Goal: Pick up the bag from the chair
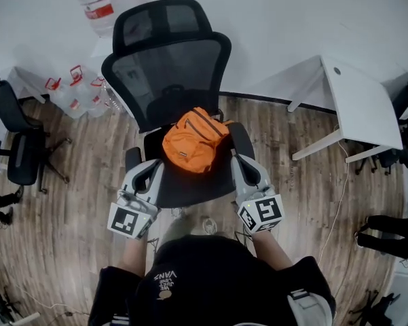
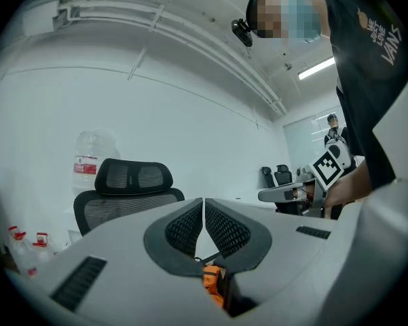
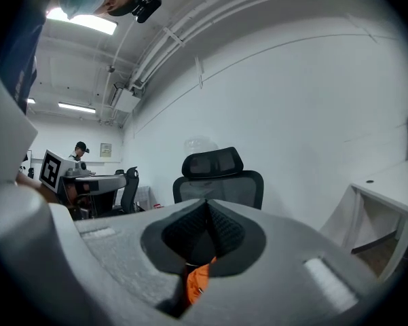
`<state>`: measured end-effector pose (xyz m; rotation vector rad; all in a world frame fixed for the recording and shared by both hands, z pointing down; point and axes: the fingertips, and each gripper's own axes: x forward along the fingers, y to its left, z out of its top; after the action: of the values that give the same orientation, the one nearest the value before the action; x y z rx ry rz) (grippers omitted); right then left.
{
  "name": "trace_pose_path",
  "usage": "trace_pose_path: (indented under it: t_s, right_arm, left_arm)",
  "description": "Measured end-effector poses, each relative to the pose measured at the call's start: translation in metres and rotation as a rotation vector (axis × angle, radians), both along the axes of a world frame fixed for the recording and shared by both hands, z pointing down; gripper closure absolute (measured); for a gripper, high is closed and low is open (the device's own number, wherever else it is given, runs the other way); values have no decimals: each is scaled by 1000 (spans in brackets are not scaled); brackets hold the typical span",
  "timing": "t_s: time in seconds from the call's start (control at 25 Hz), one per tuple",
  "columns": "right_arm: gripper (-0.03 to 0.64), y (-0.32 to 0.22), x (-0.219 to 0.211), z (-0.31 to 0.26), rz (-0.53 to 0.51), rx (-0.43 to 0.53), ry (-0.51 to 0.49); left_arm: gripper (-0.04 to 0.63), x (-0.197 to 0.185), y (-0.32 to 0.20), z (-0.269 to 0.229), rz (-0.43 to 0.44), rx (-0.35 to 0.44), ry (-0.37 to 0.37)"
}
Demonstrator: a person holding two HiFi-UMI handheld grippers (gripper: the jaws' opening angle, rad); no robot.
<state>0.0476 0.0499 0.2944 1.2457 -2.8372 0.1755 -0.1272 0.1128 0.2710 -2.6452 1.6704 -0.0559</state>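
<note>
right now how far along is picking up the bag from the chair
Barely started. The orange bag lies on the chair seat, not lifted. The left gripper and right gripper sit either side of it, both shut and empty. Left to do: open, grip the bag, lift it clear.
</note>
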Motion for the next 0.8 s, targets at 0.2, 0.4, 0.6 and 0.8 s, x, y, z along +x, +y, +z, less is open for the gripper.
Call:
trace_pose_path:
  t_s: [0.2, 0.4, 0.6, 0.8]
  right_arm:
    - [618, -19, -15, 5, 68, -9, 4]
    - [618, -36, -34, 11, 129, -18, 1]
    - [618, -54, -50, 14, 203, -19, 0]
    - [618, -63, -54, 21, 293, -27, 12]
  left_arm:
    - [589, -15, -33, 4, 81, -24, -11]
    - [589, -30, -62, 9, 159, -31, -23]
    - [589, -52, -94, 13, 235, 12, -44]
    - [589, -62, -118, 20, 315, 28, -51]
